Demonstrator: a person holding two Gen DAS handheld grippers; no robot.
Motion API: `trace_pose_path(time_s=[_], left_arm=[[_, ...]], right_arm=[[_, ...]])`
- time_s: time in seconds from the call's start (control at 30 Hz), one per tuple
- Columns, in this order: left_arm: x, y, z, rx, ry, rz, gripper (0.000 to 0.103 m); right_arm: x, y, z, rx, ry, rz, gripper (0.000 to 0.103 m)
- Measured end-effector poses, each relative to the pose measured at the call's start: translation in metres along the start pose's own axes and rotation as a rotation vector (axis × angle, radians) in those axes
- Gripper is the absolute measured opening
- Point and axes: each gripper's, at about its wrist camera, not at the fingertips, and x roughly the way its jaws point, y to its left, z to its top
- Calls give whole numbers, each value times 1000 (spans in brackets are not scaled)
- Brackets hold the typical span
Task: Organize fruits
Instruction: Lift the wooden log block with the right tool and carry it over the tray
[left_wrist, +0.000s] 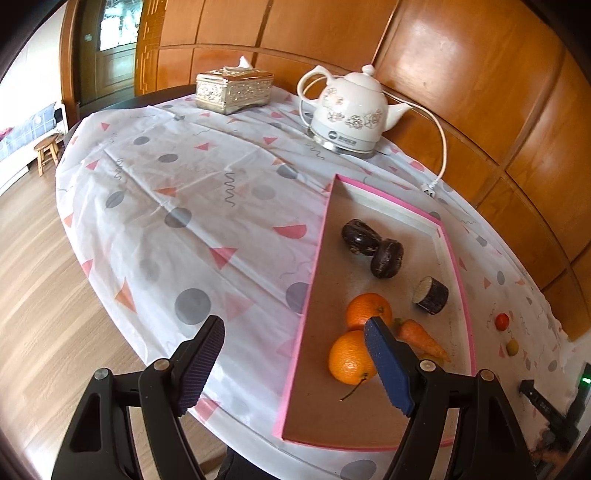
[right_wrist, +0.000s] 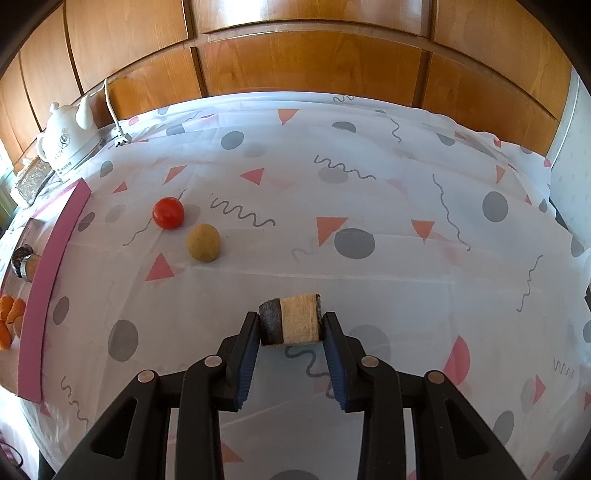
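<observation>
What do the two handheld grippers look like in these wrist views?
Both look alike. The left gripper and the right gripper have glossy black plastic frames with triangular cut-outs and round silver pivot pins. Their fingers carry dark blue ribbed pads, saw-toothed along the edge. No cables, markings, sleeves or hands show.

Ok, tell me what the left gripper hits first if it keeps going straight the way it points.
Probably the tablecloth just left of the pink tray. The open left gripper holds nothing, and depth is unclear.
</observation>
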Motion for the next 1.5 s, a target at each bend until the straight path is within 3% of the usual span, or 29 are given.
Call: trace_pose_path(time_s=[0.83, 1.2, 1.5], left_arm=[[8, 28, -7, -123, 34, 26, 80], [2, 25, -6, -101, 0, 26, 80], [2, 27, -7, -108, -1, 24, 80]], right_arm=[[-34, 2, -27, 36, -3, 62, 33], [-38, 65, -19, -99, -2, 182, 33], [-53, 155, 2, -316, -46, 313, 33]])
